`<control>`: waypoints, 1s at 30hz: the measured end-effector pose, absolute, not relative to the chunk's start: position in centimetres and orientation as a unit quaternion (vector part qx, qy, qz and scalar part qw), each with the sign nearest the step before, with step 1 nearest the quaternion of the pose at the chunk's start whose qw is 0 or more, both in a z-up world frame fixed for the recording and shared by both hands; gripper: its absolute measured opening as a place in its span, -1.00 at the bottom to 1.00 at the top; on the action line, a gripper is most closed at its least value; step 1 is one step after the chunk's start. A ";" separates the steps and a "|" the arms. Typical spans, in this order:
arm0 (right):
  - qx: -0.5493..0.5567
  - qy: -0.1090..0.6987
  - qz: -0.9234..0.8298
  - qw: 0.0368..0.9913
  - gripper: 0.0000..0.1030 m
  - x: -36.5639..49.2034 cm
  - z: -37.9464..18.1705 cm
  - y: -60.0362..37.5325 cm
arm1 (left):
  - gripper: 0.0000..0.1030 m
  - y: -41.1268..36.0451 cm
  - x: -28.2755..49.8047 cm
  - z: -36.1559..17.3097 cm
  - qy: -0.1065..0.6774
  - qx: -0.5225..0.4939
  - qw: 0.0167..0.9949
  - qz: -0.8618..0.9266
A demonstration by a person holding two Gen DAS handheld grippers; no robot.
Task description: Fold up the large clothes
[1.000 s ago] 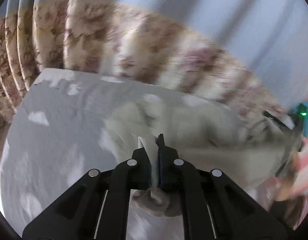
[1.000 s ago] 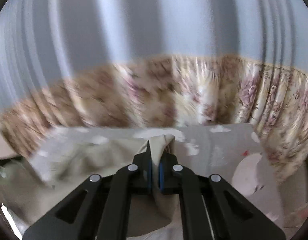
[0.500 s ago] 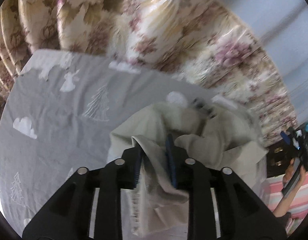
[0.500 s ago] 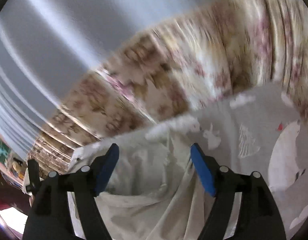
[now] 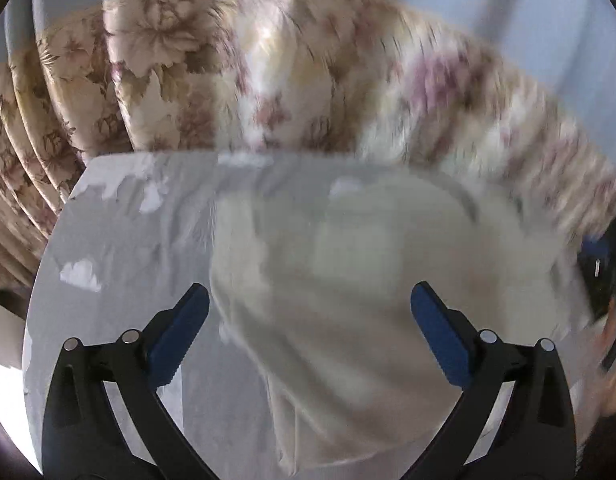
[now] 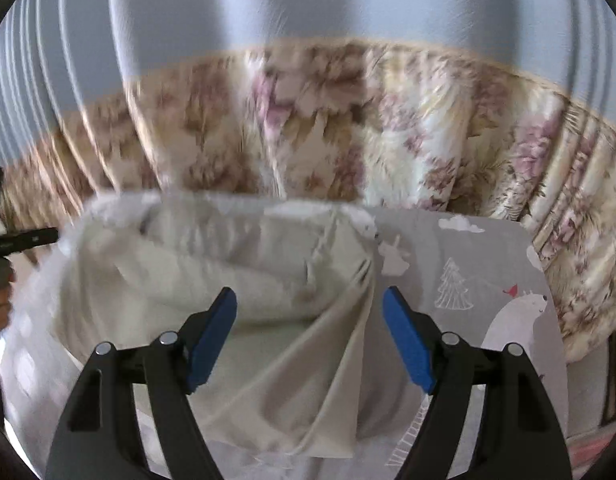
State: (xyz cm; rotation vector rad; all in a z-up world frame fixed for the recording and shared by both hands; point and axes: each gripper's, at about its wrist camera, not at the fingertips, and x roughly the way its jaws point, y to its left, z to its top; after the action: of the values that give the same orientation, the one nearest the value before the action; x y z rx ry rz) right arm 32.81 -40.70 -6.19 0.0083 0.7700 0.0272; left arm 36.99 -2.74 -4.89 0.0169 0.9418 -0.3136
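Note:
A large cream-coloured garment lies in a loose heap on a grey printed sheet. It also shows in the right wrist view, with one flap hanging toward the front. My left gripper is wide open and empty, just above the near edge of the garment. My right gripper is open and empty, with the garment's right flap below and between its blue pads. Both views are blurred by motion.
The grey sheet carries white cloud, tree and bear prints and covers a flat surface. A floral curtain hangs close behind it, under a plain blue-grey curtain. The other gripper and a hand show at the right edge.
Both grippers were shut on the garment one second ago. They have since opened and let it drop onto the sheet. Both have pulled back and tilted.

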 end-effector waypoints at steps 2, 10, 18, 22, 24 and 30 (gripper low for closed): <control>-0.012 0.388 0.034 0.921 0.48 33.7 -7.7 -40.1 | 0.93 -3.2 36.5 -7.3 0.461 0.027 0.875 -0.145; 0.015 0.313 0.048 0.948 -0.95 38.5 -5.5 -38.2 | -0.20 -3.1 39.6 -8.1 0.466 0.015 0.875 -0.128; 0.141 0.477 -0.057 0.865 -0.56 51.6 -7.2 -41.5 | 0.58 -1.4 40.1 -5.3 0.426 0.001 0.901 -0.083; 0.142 0.442 -0.029 0.885 0.14 48.6 -6.3 -42.7 | 0.71 -1.0 39.3 -5.5 0.430 0.011 0.899 -0.084; 0.170 0.396 -0.017 0.902 0.35 45.0 -5.0 -44.7 | 0.76 -1.1 38.9 -6.0 0.436 0.013 0.896 -0.088; 0.156 0.380 -0.006 0.912 0.37 37.8 -7.1 -46.5 | 0.77 -2.8 37.6 -8.5 0.466 0.006 0.873 -0.142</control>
State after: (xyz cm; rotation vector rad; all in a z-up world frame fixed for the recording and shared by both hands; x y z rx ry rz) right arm 37.75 -46.47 -7.11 0.3222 0.7832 -0.0124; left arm 37.57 -2.81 -8.45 0.0121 0.9741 -0.2961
